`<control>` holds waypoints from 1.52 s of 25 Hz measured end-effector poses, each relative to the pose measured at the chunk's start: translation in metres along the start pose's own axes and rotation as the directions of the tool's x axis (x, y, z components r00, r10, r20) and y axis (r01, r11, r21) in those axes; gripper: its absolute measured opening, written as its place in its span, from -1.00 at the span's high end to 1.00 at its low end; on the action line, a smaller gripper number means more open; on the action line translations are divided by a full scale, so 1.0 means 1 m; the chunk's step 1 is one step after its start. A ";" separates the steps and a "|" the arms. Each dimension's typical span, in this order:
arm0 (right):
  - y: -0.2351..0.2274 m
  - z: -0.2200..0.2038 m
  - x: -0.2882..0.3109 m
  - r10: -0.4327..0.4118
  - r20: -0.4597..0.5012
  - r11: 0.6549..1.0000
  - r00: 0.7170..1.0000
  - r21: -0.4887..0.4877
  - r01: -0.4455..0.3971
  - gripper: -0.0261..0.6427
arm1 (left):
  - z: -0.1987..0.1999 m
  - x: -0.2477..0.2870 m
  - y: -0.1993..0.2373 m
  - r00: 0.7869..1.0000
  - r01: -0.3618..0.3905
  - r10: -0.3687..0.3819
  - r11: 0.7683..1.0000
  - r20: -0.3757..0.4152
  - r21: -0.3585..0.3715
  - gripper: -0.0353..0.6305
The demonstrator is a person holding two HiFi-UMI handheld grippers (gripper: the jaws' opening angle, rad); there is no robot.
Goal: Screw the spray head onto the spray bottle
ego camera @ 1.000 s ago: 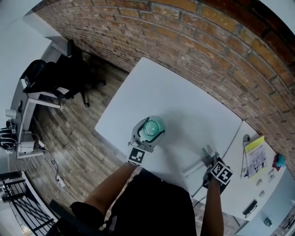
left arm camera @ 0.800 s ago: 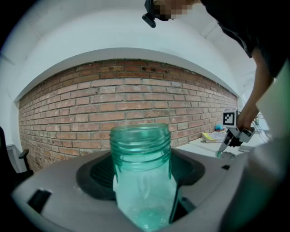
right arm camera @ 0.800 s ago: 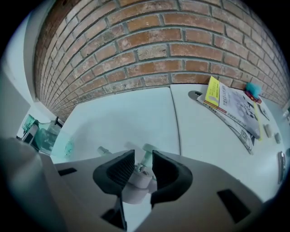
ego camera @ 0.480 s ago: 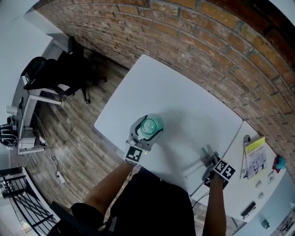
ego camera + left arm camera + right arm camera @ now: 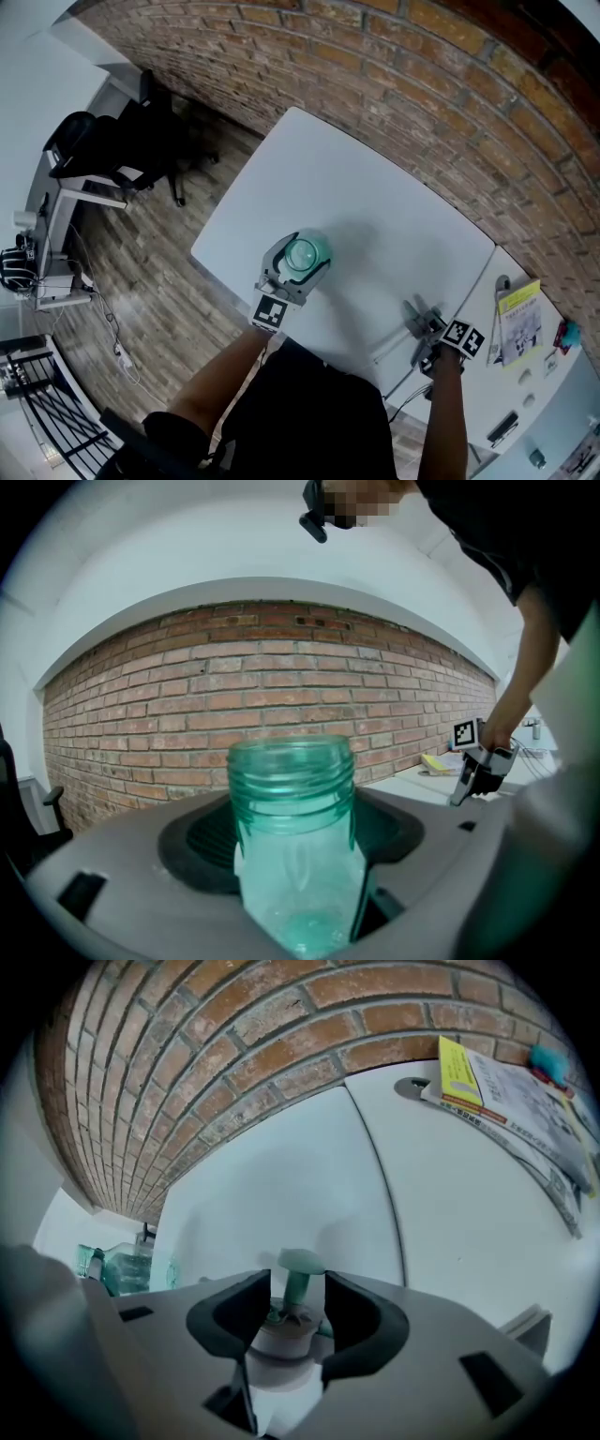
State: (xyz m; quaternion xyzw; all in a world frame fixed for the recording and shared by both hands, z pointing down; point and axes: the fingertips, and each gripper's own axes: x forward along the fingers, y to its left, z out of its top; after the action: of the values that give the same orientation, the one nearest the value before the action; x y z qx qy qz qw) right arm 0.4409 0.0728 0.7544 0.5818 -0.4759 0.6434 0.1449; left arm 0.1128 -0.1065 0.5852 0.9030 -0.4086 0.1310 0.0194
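Observation:
A clear teal spray bottle [image 5: 308, 253] stands upright near the white table's front-left edge, its threaded neck [image 5: 292, 771] bare. My left gripper [image 5: 296, 259] is shut on the bottle's body [image 5: 298, 874]. The spray head [image 5: 296, 1290], with a white collar and teal nozzle, lies at the table's front right with its white dip tube [image 5: 389, 347] trailing over the edge. My right gripper [image 5: 422, 328] points steeply down over it. Its jaws have just been opening, and the spray head sits between them [image 5: 298, 1314] with gaps beside the nozzle.
A second white table [image 5: 487, 375] adjoins on the right, carrying a yellow booklet [image 5: 518, 319] and small items. A brick wall [image 5: 450, 103] runs behind both tables. A black chair [image 5: 122, 150] stands on the wooden floor to the left.
My right gripper has shifted slightly right, sunk and rolled over the spray head, and its marker cube now sits further right. The left gripper and bottle have stayed put.

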 end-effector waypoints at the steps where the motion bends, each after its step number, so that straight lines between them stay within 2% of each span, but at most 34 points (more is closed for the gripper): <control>1: 0.000 0.000 0.002 0.007 -0.012 1.000 1.000 0.005 -0.007 0.42 | 0.000 0.000 0.000 1.000 -0.001 0.001 1.000 0.000 0.001 -0.11; 7: -0.004 0.001 0.011 0.000 -0.041 0.999 0.999 0.035 0.001 0.42 | 0.000 0.001 0.001 1.000 -0.002 0.002 1.000 0.004 0.003 -0.11; 19: -0.001 -0.001 0.013 0.036 -0.004 0.995 0.999 0.097 -0.035 0.46 | 0.000 0.000 0.001 1.000 0.005 -0.005 1.000 0.004 0.002 -0.11; 22: 0.007 -0.005 0.007 0.067 0.018 0.987 0.998 0.143 -0.068 0.52 | 0.000 0.000 0.001 1.000 0.011 -0.011 1.000 -0.001 -0.007 -0.11; 23: 0.009 -0.005 0.005 0.068 0.030 0.987 0.997 0.144 -0.072 0.66 | 0.000 0.000 0.001 1.000 0.014 -0.015 1.000 -0.003 -0.008 -0.11; 27: 0.018 -0.010 -0.003 0.070 0.061 0.993 0.996 0.089 -0.075 0.67 | -0.001 -0.001 0.000 1.000 0.027 -0.027 1.000 -0.003 -0.001 -0.11; 33: 0.027 -0.013 -0.021 0.091 0.108 0.993 0.990 0.059 -0.098 0.69 | -0.001 -0.001 -0.001 1.000 0.030 -0.030 1.000 0.006 0.004 -0.11; 38: 0.036 -0.015 -0.044 0.122 0.177 0.992 0.977 0.018 -0.127 0.71 | -0.004 -0.001 0.000 0.999 0.048 -0.048 0.997 0.010 0.061 -0.11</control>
State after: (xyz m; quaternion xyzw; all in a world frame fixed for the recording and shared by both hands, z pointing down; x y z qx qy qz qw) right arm 0.4173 0.0826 0.7012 0.6072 -0.5130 0.6044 0.0534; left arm 0.1113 -0.1050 0.5891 0.9135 -0.3828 0.1379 -0.0073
